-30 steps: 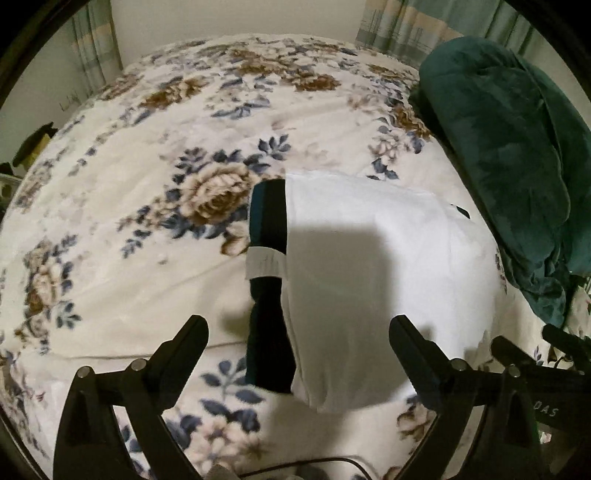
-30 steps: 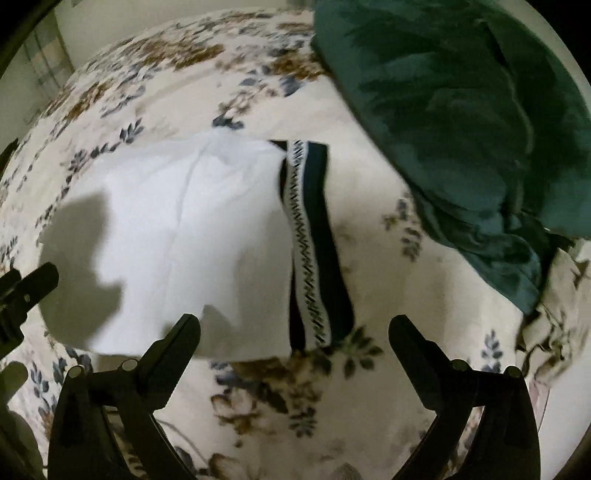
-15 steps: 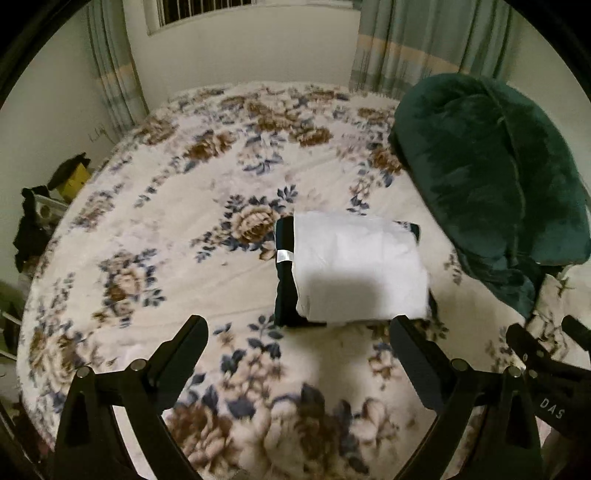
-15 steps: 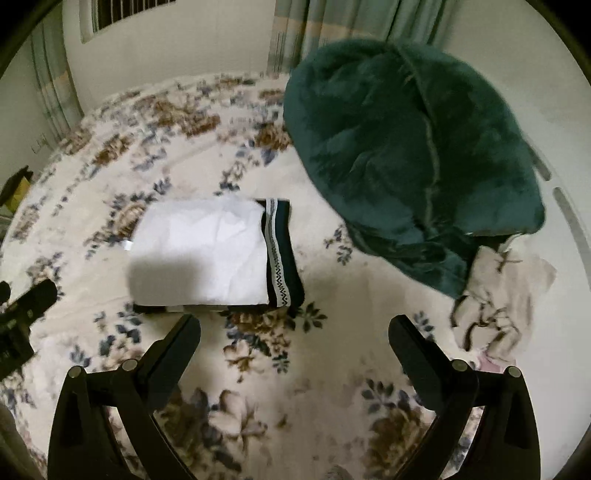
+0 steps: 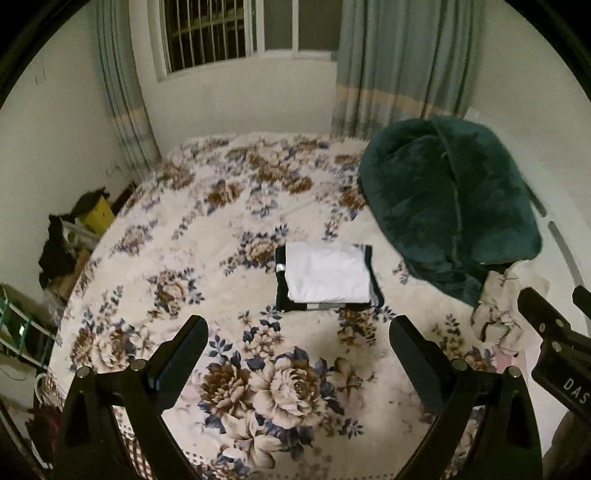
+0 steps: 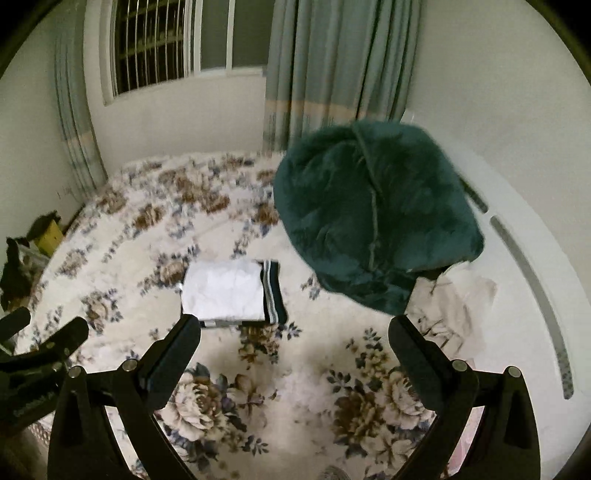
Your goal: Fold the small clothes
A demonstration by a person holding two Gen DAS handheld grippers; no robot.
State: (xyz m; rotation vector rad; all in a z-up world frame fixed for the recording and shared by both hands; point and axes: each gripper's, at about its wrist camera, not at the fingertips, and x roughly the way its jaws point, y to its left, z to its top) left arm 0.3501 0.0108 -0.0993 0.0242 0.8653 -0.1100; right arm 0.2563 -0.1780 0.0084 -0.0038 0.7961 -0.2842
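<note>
Room: bedroom with a barred window (image 5: 210,33) and pale curtains; a bed (image 5: 221,206) under a floral cover carries everything.
Left wrist view, fingers: the left gripper (image 5: 295,354) has its fingers spread wide with nothing between them, held above the near part of the bed.
Left wrist view, task's thing: the white garment (image 5: 327,271) lies folded into a neat rectangle on a dark folded garment (image 5: 280,284), straight ahead beyond the fingertips and well apart from them. Stacking them probably keeps finished pieces together.
Left wrist view, other things: a green blanket (image 5: 447,206) is heaped ahead and right of the fingers; a crumpled beige cloth (image 5: 495,310) lies just beyond the right fingertip, likely the next piece.
Right wrist view, fingers: the right gripper (image 6: 295,354) is likewise spread and empty.
Right wrist view, task's thing: the folded stack sits beyond the left fingertip, while the beige cloth is just past the right one.
Judgement: this fold looks complete.
</note>
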